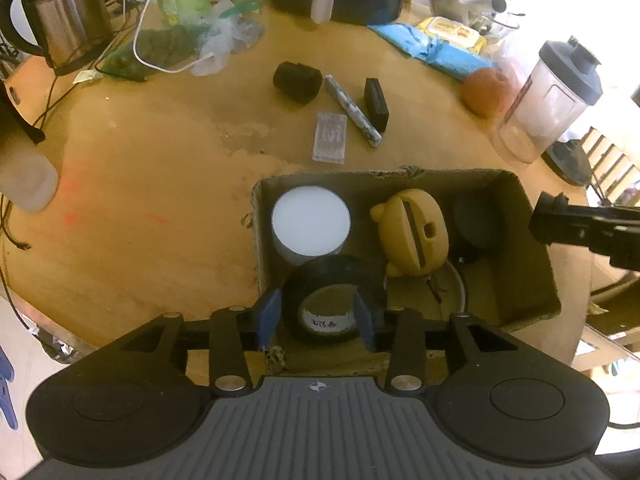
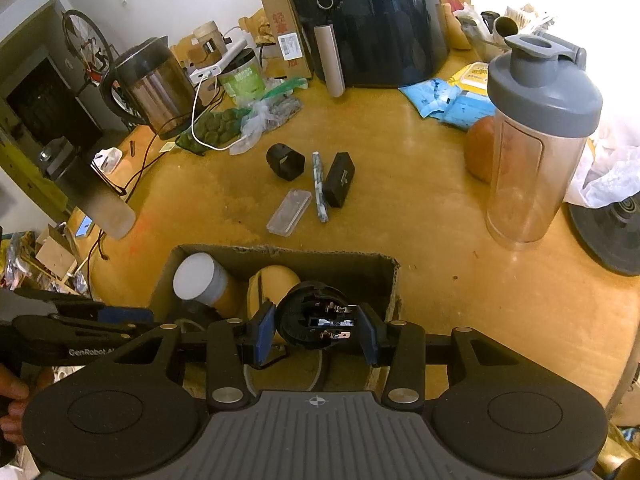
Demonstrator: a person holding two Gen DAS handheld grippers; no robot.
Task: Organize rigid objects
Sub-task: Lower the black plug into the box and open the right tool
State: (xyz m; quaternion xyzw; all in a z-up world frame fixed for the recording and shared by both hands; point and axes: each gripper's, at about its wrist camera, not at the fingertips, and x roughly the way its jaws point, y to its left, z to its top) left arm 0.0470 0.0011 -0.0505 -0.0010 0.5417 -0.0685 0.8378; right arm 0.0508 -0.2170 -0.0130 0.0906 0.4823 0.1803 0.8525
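Inside the cardboard box, at its near left corner, a black tape roll lies flat between the pads of the left gripper. The jaws are parted and the pads do not appear to press on the roll, so it is judged released. In the right wrist view, the right gripper is clenched on a black round part with metal contacts, held above the near right area of the box.

4 loose items remain on the table beyond the far wall of the box: a black cylinder, a patterned pen, a black block and a clear case.

Risks to be considered:

1. If the left gripper is lifted at an angle, a pad may catch the roll and drag it out or onto the white-lidded jar just beyond.
2. If the round part is dropped from height, it may bounce off the yellow figure or the box rim and land outside.
3. Both grippers are close together over 1 small box, so a collision is possible if they are moved simultaneously.
4. The tall shaker bottle stands on the right and may be toppled when the remaining items are reached for.
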